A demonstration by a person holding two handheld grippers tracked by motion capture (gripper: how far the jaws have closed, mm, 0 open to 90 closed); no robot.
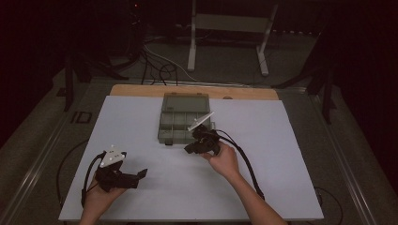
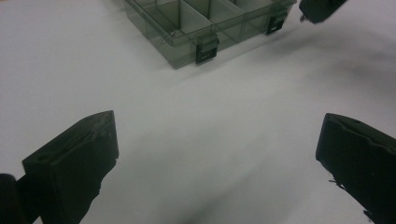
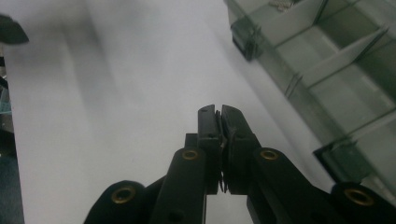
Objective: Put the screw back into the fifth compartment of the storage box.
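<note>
The right gripper (image 3: pixel 219 112) has its fingers (image 3: pixel 208 126) pressed together, pad against pad, with nothing between them. In the right gripper view they point over bare white surface, with the translucent grey plastic compartment box (image 3: pixel 336 70) just beside them at the upper right. In the high view the right gripper (image 1: pixel 202 143) sits in the person's right hand (image 1: pixel 224 159) at the near right corner of that box (image 1: pixel 180 122). A thin white strip stands up slantwise from the top of this gripper, over the box's right side.

The left gripper (image 2: pixel 219 154) has its fingers (image 2: pixel 79 158) spread wide apart with only bare tabletop between them. It aims toward the box (image 2: pixel 205 28), which lies well ahead with its two dark front latches facing it. In the high view the left gripper (image 1: pixel 141 174) is held low at the near left, well apart from the box, in the person's left hand (image 1: pixel 101 197).

The box lies open on the white tabletop (image 1: pixel 281 164), near its far middle, with the lid folded back flat behind the divided tray.
</note>
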